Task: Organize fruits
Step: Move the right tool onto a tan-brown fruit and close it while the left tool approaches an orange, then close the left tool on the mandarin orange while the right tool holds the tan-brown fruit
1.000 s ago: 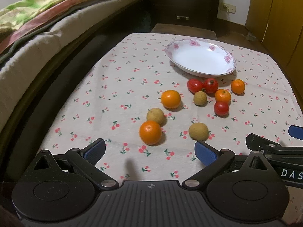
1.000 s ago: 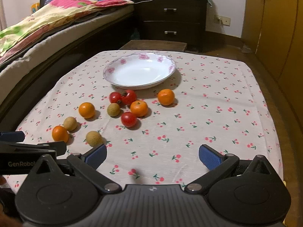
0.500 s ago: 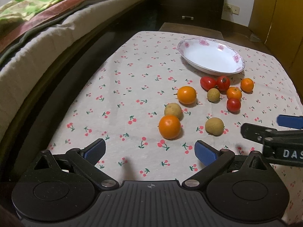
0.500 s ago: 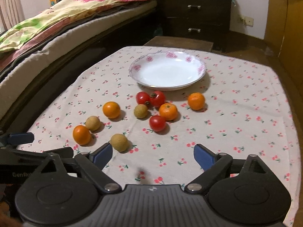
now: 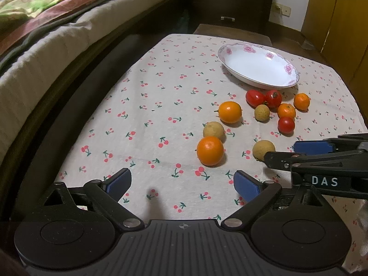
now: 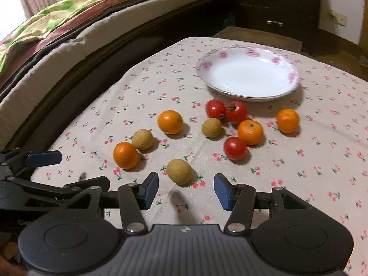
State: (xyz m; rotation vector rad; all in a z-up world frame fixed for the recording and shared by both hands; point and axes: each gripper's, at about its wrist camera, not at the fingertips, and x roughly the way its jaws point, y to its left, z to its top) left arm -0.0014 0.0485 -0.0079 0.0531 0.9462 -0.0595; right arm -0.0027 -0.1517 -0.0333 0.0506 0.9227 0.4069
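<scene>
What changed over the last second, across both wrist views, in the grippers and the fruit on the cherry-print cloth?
The right gripper advanced toward the nearest tan round fruit and its jaws are closing; the fruit lies just ahead of the blue pads, not gripped. In the left view it now pokes in further from the right. The left gripper stayed open and empty. The white floral plate remains empty, the fruits where they were.

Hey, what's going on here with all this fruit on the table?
A person holds tongs in each hand over a cherry-print tablecloth. The right tongs are closing just short of a tan round fruit, not yet gripping it. The left tongs hang open and empty. The white plate is empty; oranges, tomatoes and tan fruits all lie loose on the cloth.
</scene>
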